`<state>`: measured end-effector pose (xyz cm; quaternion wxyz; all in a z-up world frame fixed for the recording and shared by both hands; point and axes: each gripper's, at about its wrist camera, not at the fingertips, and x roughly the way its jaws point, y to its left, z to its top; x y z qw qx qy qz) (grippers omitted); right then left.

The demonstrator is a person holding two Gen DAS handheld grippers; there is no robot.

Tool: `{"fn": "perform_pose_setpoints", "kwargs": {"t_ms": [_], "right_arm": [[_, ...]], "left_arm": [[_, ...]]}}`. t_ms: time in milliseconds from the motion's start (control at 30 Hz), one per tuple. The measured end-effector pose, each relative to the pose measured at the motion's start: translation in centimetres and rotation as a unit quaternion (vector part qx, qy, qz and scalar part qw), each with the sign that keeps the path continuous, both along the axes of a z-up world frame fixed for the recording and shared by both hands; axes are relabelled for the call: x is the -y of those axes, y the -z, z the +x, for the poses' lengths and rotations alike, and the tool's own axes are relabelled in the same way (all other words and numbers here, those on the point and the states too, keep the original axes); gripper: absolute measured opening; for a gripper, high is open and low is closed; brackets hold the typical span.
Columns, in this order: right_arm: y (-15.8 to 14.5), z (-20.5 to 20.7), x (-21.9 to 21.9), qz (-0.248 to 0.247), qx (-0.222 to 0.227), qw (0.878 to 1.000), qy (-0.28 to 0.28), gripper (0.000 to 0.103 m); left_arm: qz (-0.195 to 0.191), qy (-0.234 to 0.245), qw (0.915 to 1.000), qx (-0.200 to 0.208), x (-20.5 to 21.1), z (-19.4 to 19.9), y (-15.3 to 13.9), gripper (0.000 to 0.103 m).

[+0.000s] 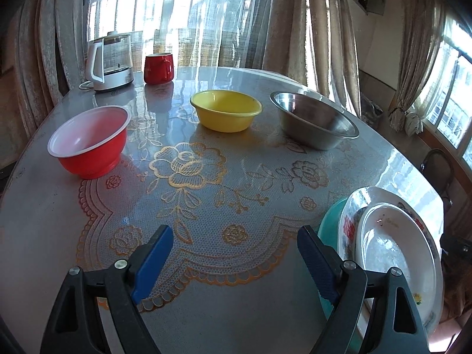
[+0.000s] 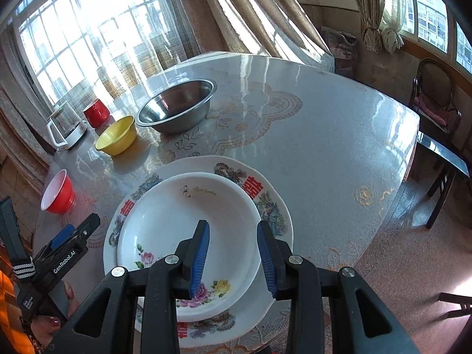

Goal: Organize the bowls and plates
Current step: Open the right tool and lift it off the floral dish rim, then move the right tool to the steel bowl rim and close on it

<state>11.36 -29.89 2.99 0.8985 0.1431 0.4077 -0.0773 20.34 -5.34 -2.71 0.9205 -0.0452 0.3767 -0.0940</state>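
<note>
Left wrist view: left claw (image 1: 236,261) stands wide open over bare lace-patterned worktop (image 1: 206,309), nothing between its pads. Along the far edge sit the red bowl (image 1: 90,143), yellow bowl (image 1: 225,110) and steel bowl (image 1: 314,124), well apart. Plates stack at the right edge; a teal dish (image 1: 330,224) shows beneath them, seen only here. Judgement: bowls come next, so nest small into large, gripping each rim squarely. Right wrist view: right claw (image 2: 233,258) is partly open, its pads astride the near rim of the white floral plate (image 2: 165,221), not visibly pressing. That plate rests inside the dragon-patterned plate (image 2: 274,203). Only this view shows the stack centred and the left claw from outside, at the near-left corner.
</note>
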Motion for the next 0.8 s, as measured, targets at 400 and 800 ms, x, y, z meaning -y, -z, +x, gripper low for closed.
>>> {"fn": "perform_pose_setpoints", "kwargs": {"t_ms": [400,800], "right_arm": [[-1.1,8.2,2.5,0.02,-0.002,1.0,-0.016,0.035],[0.2,21.5,5.9,0.103,-0.044,0.993,-0.033,0.039]], "left_arm": [[-0.006,0.002,0.9997,-0.024,0.0,1.2,0.6,0.087],[0.0,0.003,0.9991,-0.043,0.4,7.8,-2.9,0.089]]}}
